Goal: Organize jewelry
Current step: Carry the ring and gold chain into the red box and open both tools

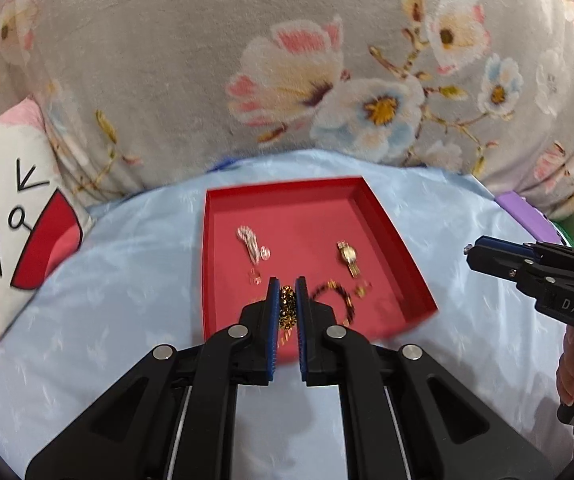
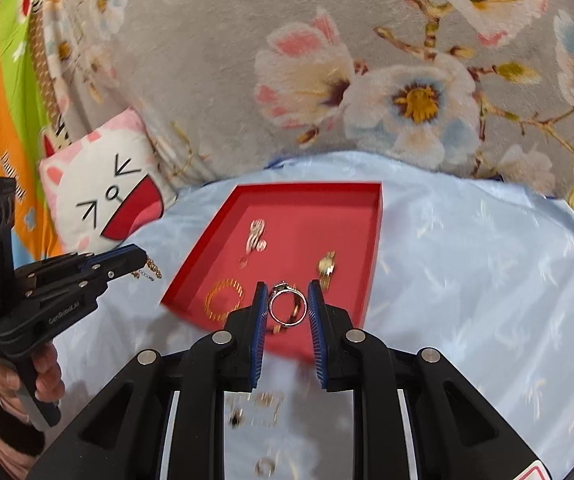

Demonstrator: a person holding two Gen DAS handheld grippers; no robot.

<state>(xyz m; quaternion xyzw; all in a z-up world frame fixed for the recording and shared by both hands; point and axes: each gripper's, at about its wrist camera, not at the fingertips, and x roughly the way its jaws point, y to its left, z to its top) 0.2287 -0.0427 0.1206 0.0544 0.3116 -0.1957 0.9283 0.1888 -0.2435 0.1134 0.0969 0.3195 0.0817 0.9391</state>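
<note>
Right wrist view: your right gripper (image 2: 287, 304) clamps a silver ring (image 2: 287, 309), your left gripper (image 1: 287, 300) a gold chain (image 1: 287, 307) (watch (image 2: 326, 267) already in the red tray (image 2: 373, 240)); loose pieces remain on the blue cloth (image 2: 467, 280).

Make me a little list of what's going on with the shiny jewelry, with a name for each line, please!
left gripper: shut on a gold chain
right gripper: shut on a silver ring
tray: red tray, on a light blue cloth
in the tray: gold watch, dark beaded bracelet, pink-white piece, gold bangle
loose on the cloth: blurred small pieces near the right gripper
behind: flowered grey blanket, cartoon pillow
</note>
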